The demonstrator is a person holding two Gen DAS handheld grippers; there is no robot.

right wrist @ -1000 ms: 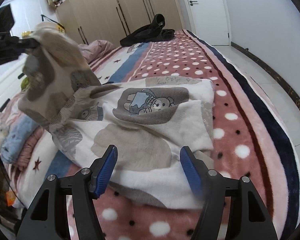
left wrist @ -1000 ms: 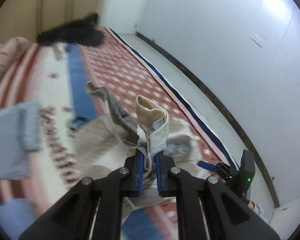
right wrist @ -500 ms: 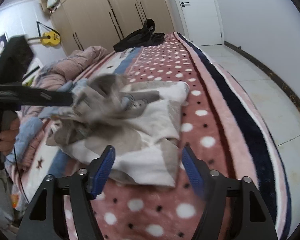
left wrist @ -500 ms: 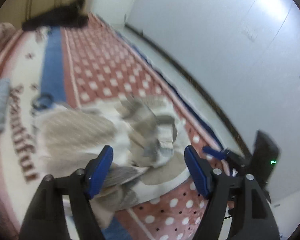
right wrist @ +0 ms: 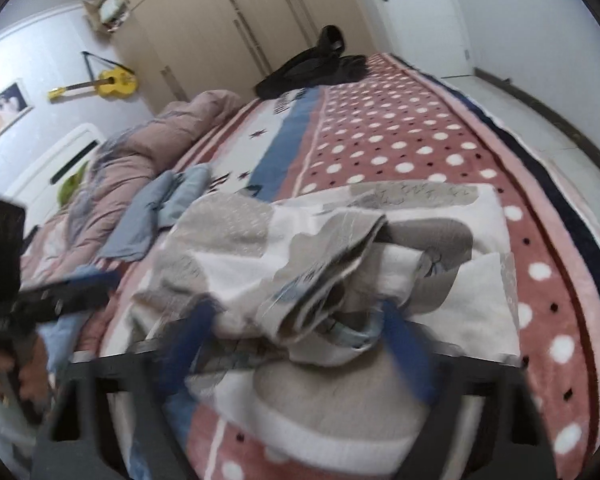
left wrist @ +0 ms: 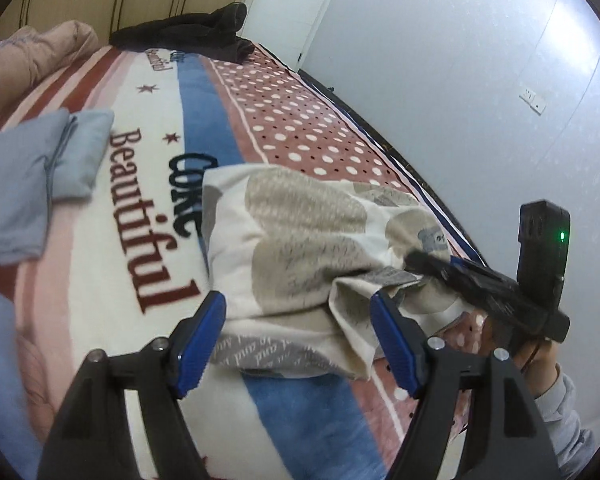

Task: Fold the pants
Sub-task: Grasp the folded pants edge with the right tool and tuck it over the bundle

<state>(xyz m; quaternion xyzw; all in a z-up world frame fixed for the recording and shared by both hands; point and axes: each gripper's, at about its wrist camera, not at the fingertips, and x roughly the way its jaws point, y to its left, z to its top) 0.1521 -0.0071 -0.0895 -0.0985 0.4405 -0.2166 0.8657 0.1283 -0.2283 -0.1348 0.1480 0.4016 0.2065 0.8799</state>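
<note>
A fleecy bed blanket (left wrist: 148, 184) with red polka dots, a blue stripe and a cream band lettered "Beautiful" covers the bed. A black garment (left wrist: 188, 36) lies at 12 o'clock near the white door (left wrist: 288, 0), folded pale-blue cloth (left wrist: 32, 168) at 9 o'clock, and a yellow guitar (right wrist: 108, 82) hangs on the wall at 10 o'clock in the right wrist view. The cream-and-grey printed pants (left wrist: 300, 248) lie bunched on the blanket at centre. The left gripper (left wrist: 300, 334) stands wide, blue pads above the pants' near hem, holding nothing. The right gripper (right wrist: 300, 344) is blurred, also wide, straddling a rumpled fold of fabric.
</note>
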